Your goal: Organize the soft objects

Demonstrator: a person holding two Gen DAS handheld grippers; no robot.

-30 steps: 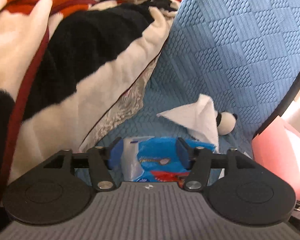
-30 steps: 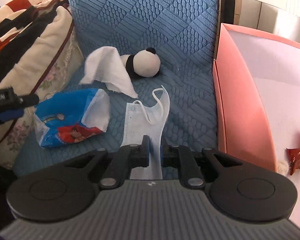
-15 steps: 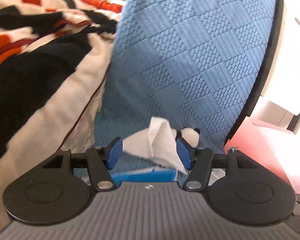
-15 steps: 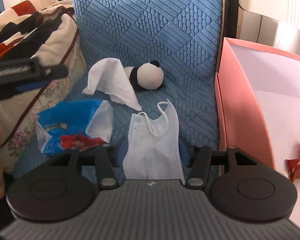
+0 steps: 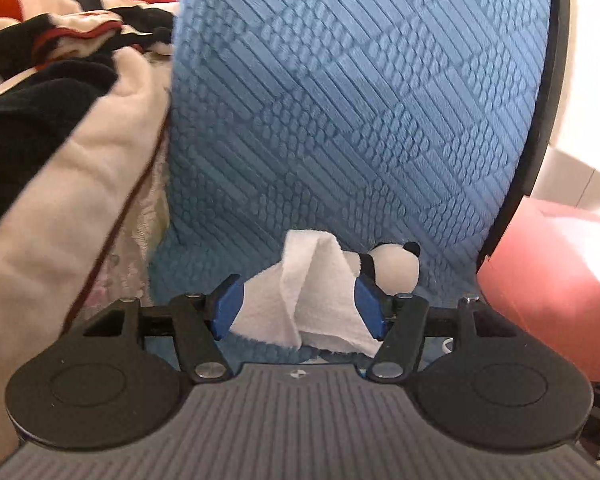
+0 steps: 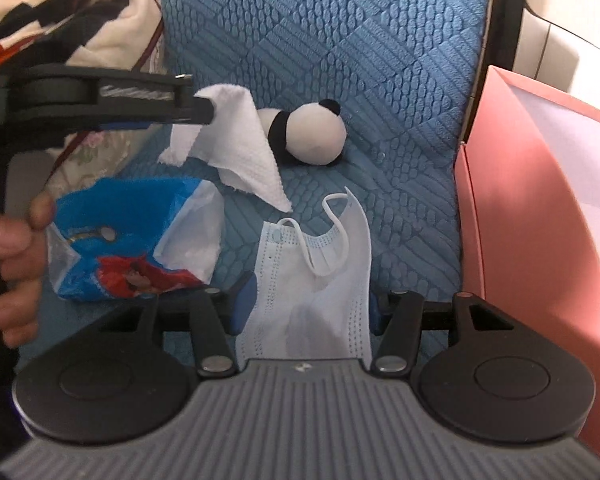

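On the blue seat (image 6: pixel 400 200) lie a crumpled white tissue (image 6: pixel 240 140), a small panda plush (image 6: pixel 316 136), a blue snack packet (image 6: pixel 128 228) and a pale face mask (image 6: pixel 352 264). My left gripper (image 5: pixel 296 304) points at the tissue (image 5: pixel 312 264). Its jaws are opening and the tissue stands between the blue pads (image 5: pixel 228 304) without being pressed. The panda (image 5: pixel 392 266) sits just behind on the right. In the right wrist view the left gripper (image 6: pixel 204 110) reaches the tissue's top. My right gripper (image 6: pixel 308 308) is open, with the mask lying loose between its fingers.
A heaped black, white and red blanket (image 5: pixel 60 160) fills the left side of the seat. A pink open box (image 6: pixel 540 208) stands against the seat's right edge. The blue quilted backrest (image 5: pixel 360 100) rises behind. A person's hand (image 6: pixel 16 248) holds the left gripper's handle.
The left gripper has swung from over the blue packet across to the white tissue. The right gripper has opened and let go of the mask, which now lies flat.
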